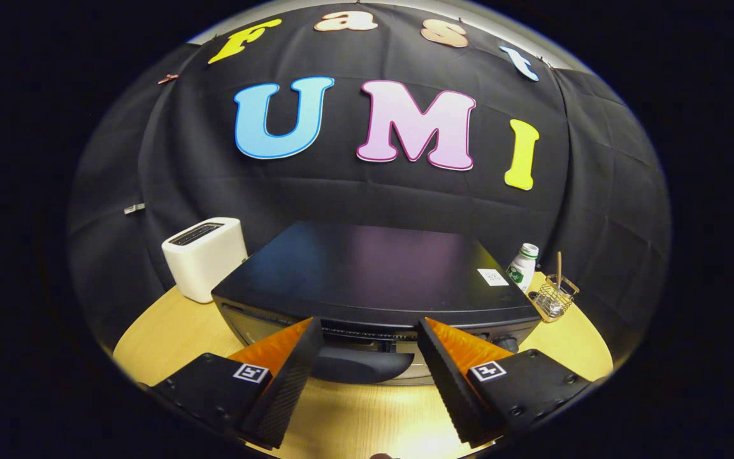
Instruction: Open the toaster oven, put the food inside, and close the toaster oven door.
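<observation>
Hovering just above the wooden tabletop [169, 331], the gripper [370, 347] stands with its two fingers spread wide and nothing held between them. Directly ahead, in the gap between the fingertips, lies the dark door handle [360, 366] of the toaster oven [373, 274]; its long axis runs crosswise, from one finger toward the other, at right angles to the line of approach. The left finger [290, 376] overlaps the handle's left end, while the right finger [443, 376] stands just clear of the other end. The oven door appears closed, so the opening step looks not yet done. The black oven body fills the middle ground, its flat top sloping away. Bare tabletop shows below the handle, offering room for a door to swing down, by my judgement. Beyond the oven to the left stands a white toaster [204, 258]; to the right, a small bottle [523, 266] and a wire basket [555, 296] sit near the table's edge. No food is identifiable.
</observation>
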